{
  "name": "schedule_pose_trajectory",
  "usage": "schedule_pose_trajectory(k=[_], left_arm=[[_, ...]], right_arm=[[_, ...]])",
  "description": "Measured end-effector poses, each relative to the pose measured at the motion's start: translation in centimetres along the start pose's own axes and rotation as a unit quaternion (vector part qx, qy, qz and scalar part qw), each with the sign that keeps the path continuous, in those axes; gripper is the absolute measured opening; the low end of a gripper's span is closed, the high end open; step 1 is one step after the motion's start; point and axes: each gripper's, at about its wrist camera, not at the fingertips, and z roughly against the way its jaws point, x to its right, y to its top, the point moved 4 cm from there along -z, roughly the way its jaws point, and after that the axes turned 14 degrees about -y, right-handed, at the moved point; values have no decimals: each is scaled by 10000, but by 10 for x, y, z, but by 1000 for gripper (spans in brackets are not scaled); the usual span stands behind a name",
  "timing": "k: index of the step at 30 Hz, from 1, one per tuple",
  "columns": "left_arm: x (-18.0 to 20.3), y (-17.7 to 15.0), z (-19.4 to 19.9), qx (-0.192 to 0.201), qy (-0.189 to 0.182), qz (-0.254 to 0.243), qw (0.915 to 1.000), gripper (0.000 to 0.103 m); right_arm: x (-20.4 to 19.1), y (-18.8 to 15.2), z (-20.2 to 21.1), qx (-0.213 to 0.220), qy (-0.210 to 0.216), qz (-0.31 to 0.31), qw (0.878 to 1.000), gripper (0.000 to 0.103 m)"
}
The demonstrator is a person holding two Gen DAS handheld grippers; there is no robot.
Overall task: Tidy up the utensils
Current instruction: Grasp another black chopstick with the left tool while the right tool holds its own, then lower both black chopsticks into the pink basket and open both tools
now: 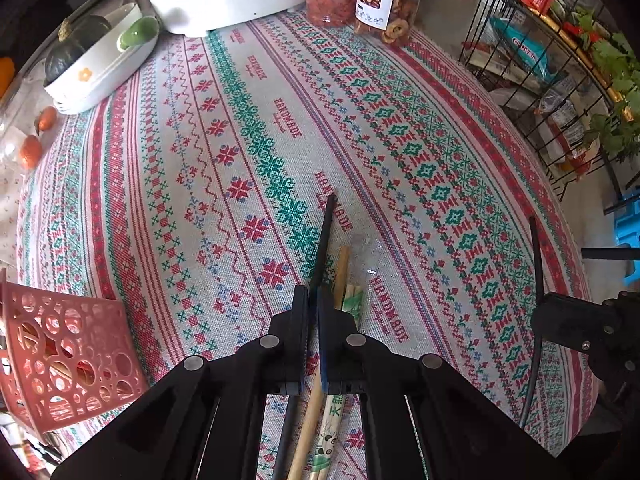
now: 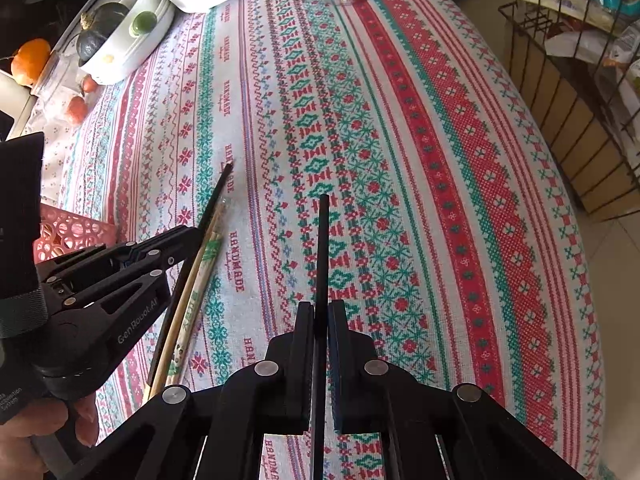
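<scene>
Down over the patterned tablecloth [image 1: 248,128], the left gripper [image 1: 314,300] is clamped on a bundle of chopsticks: a black one [image 1: 325,236], a bare wooden one [image 1: 341,276] and a pair in a green-printed paper sleeve [image 1: 354,300]. Their tips point away across the table, above the cloth. The right gripper [image 2: 320,312] is closed on a single black chopstick [image 2: 322,248], which runs straight out between its jaws. In the right wrist view the left gripper sits just to the left, its bundle angled toward the table's middle. A pink perforated basket [image 1: 68,356] stands at the table's near left edge, beside the left gripper. A white dish [image 1: 108,68] with a dark squash [image 1: 72,48] lies far left.
</scene>
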Motion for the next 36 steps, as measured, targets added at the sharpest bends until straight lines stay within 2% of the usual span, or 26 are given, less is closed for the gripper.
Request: schedule_pose_trajectory(k=[3, 6, 9, 18, 23, 27, 36], left_arm=[[0, 5, -5, -97, 125, 15, 9999, 10], [-5, 8, -4, -49, 123, 179, 9998, 7], [-5, 2, 0, 33, 354, 196, 9992, 6], [-8, -31, 69, 831, -21, 268, 9962, 5], [-16, -55, 119, 1302, -268, 328, 9906, 5], [-22, -79, 148, 1480, -477, 318, 9873, 5], [-49, -117, 202, 2115, -597, 568, 9739, 5]], right_arm=[[-2, -1, -3, -31, -11, 24, 10000, 5], [-4, 0, -4, -55, -6, 21, 10000, 5], [-8, 0, 3, 58, 47, 49, 10000, 5], [-27, -9, 33, 531, 116, 217, 9983, 5], [-46, -16, 55, 846, 177, 395, 9955, 5], [-64, -21, 70, 1103, 113, 629, 9918, 5], [-93, -33, 98, 1593, 159, 946, 9826, 5]])
